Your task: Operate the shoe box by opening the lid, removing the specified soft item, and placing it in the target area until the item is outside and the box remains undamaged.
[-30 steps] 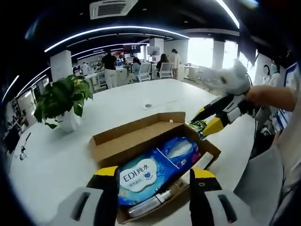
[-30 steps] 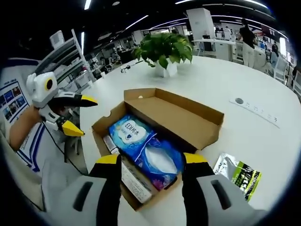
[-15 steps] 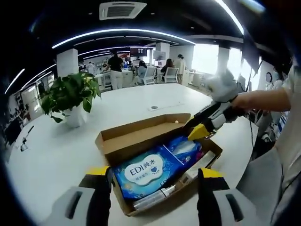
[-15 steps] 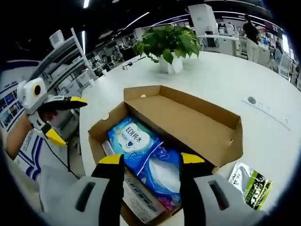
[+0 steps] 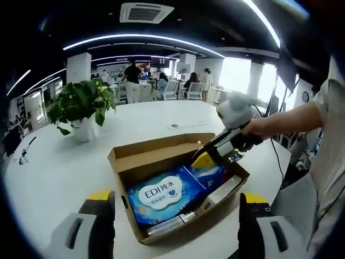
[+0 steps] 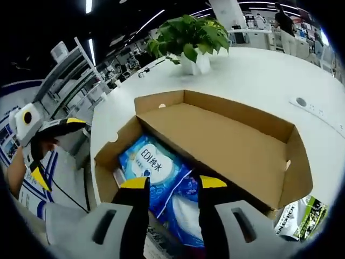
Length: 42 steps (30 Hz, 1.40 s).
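While the cardboard box point(image 5: 161, 178) is sitting open at the centre of the left gripper view, its lid point(image 6: 226, 143) folded back, the blue wipes pack point(image 5: 161, 197) is lying inside it. Reaching in from the right of that frame, the right gripper point(image 5: 207, 156) is hovering just over the pack, jaws apart and holding nothing. Low in the frame, the left gripper point(image 5: 175, 202) is spreading wide, also holding nothing. A potted plant point(image 5: 81, 110) is standing at upper left.

Left tongs point(image 5: 173, 208) stand wide open, held level. Right tongs point(image 6: 168, 184) point downward, jaws parted, a bare forearm point(image 5: 291, 116) behind them.
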Available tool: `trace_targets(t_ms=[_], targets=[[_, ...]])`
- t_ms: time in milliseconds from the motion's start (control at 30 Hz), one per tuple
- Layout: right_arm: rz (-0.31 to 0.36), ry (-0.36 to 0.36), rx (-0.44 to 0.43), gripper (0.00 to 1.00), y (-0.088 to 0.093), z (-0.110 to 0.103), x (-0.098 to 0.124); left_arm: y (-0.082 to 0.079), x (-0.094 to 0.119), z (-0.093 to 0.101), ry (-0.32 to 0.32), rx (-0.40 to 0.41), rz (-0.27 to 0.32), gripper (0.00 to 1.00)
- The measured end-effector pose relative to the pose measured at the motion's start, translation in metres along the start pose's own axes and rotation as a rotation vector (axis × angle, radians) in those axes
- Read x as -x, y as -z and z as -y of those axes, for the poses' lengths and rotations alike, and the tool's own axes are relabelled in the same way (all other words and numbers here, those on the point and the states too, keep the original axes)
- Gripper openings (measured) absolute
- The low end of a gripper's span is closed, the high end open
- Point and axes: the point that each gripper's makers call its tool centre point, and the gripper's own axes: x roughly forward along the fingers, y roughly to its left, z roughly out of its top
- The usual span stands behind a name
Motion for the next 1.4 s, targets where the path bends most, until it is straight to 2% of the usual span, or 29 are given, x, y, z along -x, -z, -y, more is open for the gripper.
trace_targets(t_ms=[367,433,600,667,733,800,867,967,1167,1400], targets=[[-0.031,0.003,-0.041,0.28,0.006,0.001,-0.027,0.016,-0.003,0.007,0.005,0.044,-0.007,1.0],[-0.044,0.005,-0.046,0.26,0.009,0.004,-0.029,0.019,-0.002,0.007,-0.003,0.058,-0.007,1.0],[-0.028,0.004,-0.072,0.2,0.006,0.0,-0.037,0.027,-0.001,0.008,-0.018,0.079,-0.013,1.0],[-0.032,0.021,-0.06,0.19,0.008,0.0,-0.042,0.03,0.0,0.009,-0.024,0.09,-0.013,1.0],[-0.027,0.053,-0.037,0.14,0.007,0.007,-0.045,0.033,0.001,0.009,-0.027,0.097,-0.013,1.0],[-0.023,0.082,-0.036,0.07,0.007,0.01,-0.045,0.034,0.003,0.009,-0.03,0.102,-0.011,1.0],[-0.024,0.061,-0.043,0.06,0.007,0.007,-0.046,0.035,0.004,0.009,-0.035,0.106,-0.013,0.99],[-0.023,0.07,-0.023,0.03,0.006,0.005,-0.042,0.037,0.005,0.007,-0.045,0.104,-0.016,0.99],[-0.003,0.075,-0.047,0.01,0.001,-0.001,-0.031,0.039,0.006,0.002,-0.061,0.107,-0.019,0.97],[0.031,0.087,-0.028,0.0,-0.009,-0.003,-0.022,0.042,0.003,0.003,-0.063,0.09,-0.044,0.96]])
